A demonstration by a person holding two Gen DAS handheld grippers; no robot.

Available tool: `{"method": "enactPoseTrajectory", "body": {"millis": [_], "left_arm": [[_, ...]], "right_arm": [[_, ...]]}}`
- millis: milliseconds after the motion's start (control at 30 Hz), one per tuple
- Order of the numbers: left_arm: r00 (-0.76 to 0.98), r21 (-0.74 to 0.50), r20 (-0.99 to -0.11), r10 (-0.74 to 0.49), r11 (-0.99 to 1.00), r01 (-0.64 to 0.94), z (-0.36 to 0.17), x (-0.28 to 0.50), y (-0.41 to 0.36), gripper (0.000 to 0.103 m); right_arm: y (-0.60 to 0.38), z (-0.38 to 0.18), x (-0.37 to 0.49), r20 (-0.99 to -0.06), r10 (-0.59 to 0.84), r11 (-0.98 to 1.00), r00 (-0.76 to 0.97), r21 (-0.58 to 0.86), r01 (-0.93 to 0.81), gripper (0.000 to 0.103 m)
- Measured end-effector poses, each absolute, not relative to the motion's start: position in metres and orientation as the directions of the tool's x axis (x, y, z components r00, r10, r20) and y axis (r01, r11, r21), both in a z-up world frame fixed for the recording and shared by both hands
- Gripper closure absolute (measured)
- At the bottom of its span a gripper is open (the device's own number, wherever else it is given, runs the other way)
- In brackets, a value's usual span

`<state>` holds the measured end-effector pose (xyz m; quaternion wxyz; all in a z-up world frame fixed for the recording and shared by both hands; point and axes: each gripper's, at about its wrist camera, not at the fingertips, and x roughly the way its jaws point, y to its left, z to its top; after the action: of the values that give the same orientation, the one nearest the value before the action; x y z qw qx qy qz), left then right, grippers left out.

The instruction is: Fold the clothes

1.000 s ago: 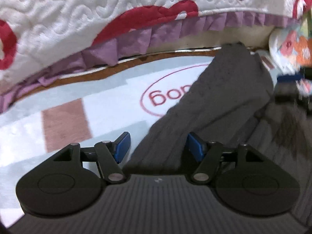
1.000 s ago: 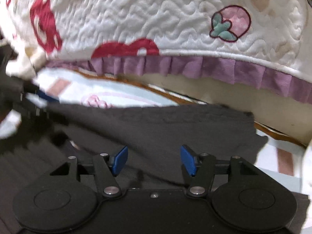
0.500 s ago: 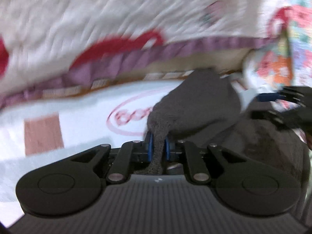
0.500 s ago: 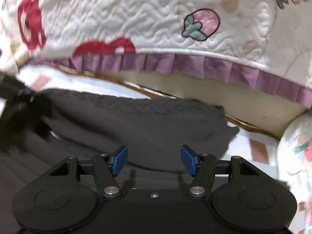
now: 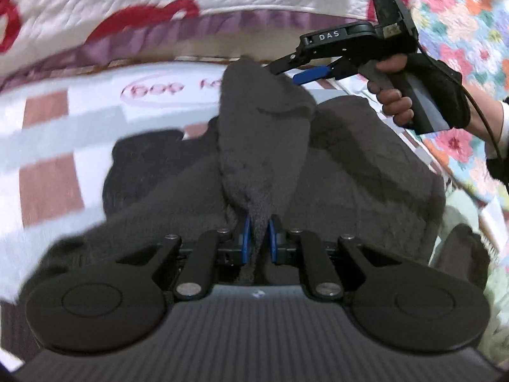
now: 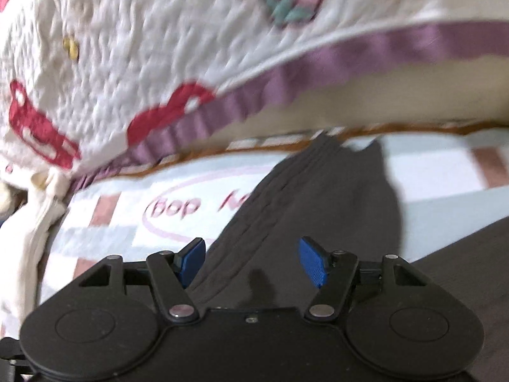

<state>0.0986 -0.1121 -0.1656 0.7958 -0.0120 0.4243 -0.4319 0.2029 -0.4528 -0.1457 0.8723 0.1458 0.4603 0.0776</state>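
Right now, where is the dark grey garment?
In the left wrist view, the dark grey garment lies centre on the patterned mat, one fold pinched by the left gripper.

A home, most likely a bedroom: a white quilt stitched with strawberries and red shapes, edged by a purple frill, hangs over a pale checked blanket printed with pink lettering, and a bright floral cover lies at the right edge
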Motion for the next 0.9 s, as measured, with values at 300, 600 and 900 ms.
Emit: {"method": "enactPoseTrajectory", "body": {"millis": [300, 600, 900], "left_arm": [[0.255, -0.486, -0.691, -0.676, 0.696, 0.528, -0.175, 0.089, -0.093, 0.089], [0.276, -0.545, -0.711, -0.646, 0.755, 0.364, -0.176, 0.077, -0.043, 0.076], [0.334, -0.537, -0.704, -0.627, 0.778, 0.327, -0.176, 0.086, -0.030, 0.071]], "right_arm": [[-0.413, -0.184, 0.249, -0.825, 0.176, 0.967, 0.538, 0.246, 0.061, 0.029], [-0.399, -0.207, 0.247, -0.835, 0.123, 0.992, 0.536, 0.112, -0.053, 0.012], [-0.431, -0.185, 0.224, -0.694, 0.130, 0.991, 0.709, 0.097, -0.087, 0.088]]}}
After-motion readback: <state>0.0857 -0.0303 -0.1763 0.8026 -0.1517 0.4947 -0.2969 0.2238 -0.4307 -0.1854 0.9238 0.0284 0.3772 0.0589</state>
